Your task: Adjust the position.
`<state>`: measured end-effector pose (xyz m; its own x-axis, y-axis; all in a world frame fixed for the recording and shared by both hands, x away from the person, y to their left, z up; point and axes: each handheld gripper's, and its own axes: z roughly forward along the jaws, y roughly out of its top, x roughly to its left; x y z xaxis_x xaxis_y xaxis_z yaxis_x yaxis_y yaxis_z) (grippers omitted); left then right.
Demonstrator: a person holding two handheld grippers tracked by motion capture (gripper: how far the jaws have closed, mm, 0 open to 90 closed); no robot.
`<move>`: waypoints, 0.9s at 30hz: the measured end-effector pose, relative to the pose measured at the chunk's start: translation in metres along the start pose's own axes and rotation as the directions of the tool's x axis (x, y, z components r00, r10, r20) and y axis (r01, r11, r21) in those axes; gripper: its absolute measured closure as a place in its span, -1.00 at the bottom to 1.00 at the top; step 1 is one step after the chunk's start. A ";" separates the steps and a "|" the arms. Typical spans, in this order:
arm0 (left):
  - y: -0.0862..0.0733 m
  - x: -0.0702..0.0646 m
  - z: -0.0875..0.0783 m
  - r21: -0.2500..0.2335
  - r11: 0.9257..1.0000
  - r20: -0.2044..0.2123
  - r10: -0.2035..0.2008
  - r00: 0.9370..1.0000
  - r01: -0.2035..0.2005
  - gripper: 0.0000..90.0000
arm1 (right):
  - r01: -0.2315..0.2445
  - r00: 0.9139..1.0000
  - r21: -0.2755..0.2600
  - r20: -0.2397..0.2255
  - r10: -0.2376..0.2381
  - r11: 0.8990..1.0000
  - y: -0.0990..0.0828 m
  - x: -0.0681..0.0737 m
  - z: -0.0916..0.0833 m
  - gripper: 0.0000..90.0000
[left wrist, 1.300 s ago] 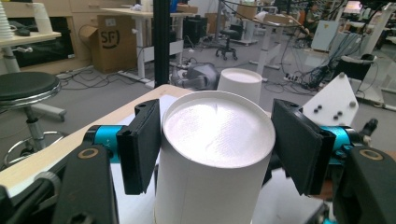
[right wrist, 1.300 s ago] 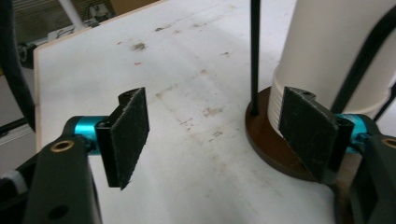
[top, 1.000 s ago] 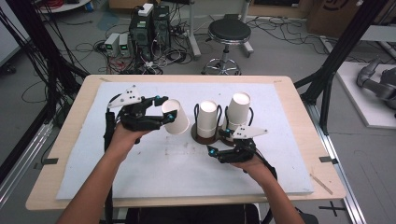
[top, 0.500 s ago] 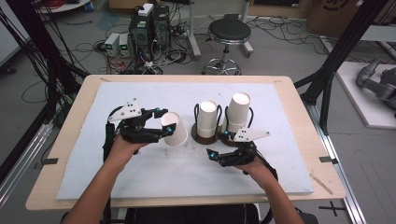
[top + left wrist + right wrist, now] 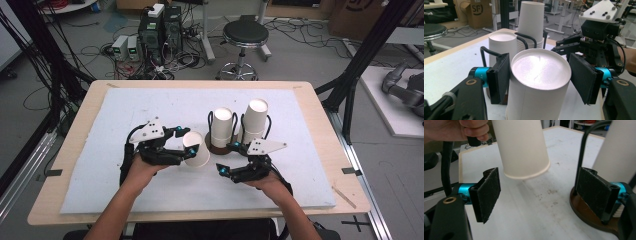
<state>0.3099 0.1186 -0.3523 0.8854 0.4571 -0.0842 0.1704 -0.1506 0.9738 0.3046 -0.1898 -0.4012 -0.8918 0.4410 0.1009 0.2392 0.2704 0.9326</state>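
Since the earlier frame, the left gripper had carried its paper cup nearer and lower, away from the cup holder and toward the bare white mat. Nearest the person, both hands came in from the near edge; the left hand held the left gripper, whose jaws were narrowed onto the cup's wall and gripped it from both sides. The cup was inverted, closed base uppermost and open rim toward the mat, and its long axis stood close to vertical with a slight tilt. In the right gripper view its rim hung just above the mat, apart from it. The right gripper rested to the right at about the same depth, its jaws spread wide with nothing between them, near the holder's brown base.

Judged from its thin wall, the cup would be very light and easily crushed; a gentle pinch across the middle of the side wall, as shown, would suit it, since the smooth tapered paper might slip under a loose grip and buckle under a hard one.

Farther off, the wire cup holder stood with a short inverted cup on its left and a taller stack of cups on its right. Beyond the table lay a stool and computer cases on the floor.
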 end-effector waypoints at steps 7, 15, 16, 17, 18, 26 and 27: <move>-0.003 -0.008 0.011 0.001 1.000 0.037 -0.007 0.999 0.007 -0.22 | 0.036 0.999 0.027 -0.028 -0.035 0.999 0.001 0.008 0.015 -0.55; 0.001 -0.005 0.020 -0.014 1.000 0.077 -0.025 0.997 0.027 -0.22 | 0.031 0.998 0.013 -0.061 -0.030 0.999 0.001 0.002 0.027 -0.55; 0.001 -0.004 0.021 -0.016 1.000 0.080 -0.026 0.996 0.027 -0.22 | 0.031 0.997 0.007 -0.069 -0.030 0.999 0.001 0.000 0.028 -0.55; 0.002 -0.004 0.022 -0.017 1.000 0.084 -0.025 0.996 0.026 -0.22 | 0.020 0.997 0.002 -0.076 -0.020 1.000 0.001 -0.002 0.028 -0.55; 0.002 -0.004 0.023 -0.014 1.000 0.085 -0.024 0.996 0.025 -0.22 | 0.014 0.996 -0.003 -0.083 -0.014 1.000 0.001 -0.003 0.029 -0.55; 0.001 -0.009 0.032 -0.012 1.000 0.119 -0.020 0.993 0.022 -0.21 | 0.025 0.995 -0.028 -0.098 -0.028 0.999 0.001 -0.004 0.032 -0.55; 0.001 -0.009 0.032 -0.014 1.000 0.121 -0.018 0.993 0.020 -0.22 | 0.032 0.994 -0.027 -0.103 -0.034 0.999 0.000 -0.004 0.033 -0.55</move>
<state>0.3161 0.0860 -0.3573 0.9278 0.3507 -0.1268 0.1821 -0.1295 0.9747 0.3205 -0.1633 -0.4125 -0.9343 0.3411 0.1037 0.2001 0.2610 0.9444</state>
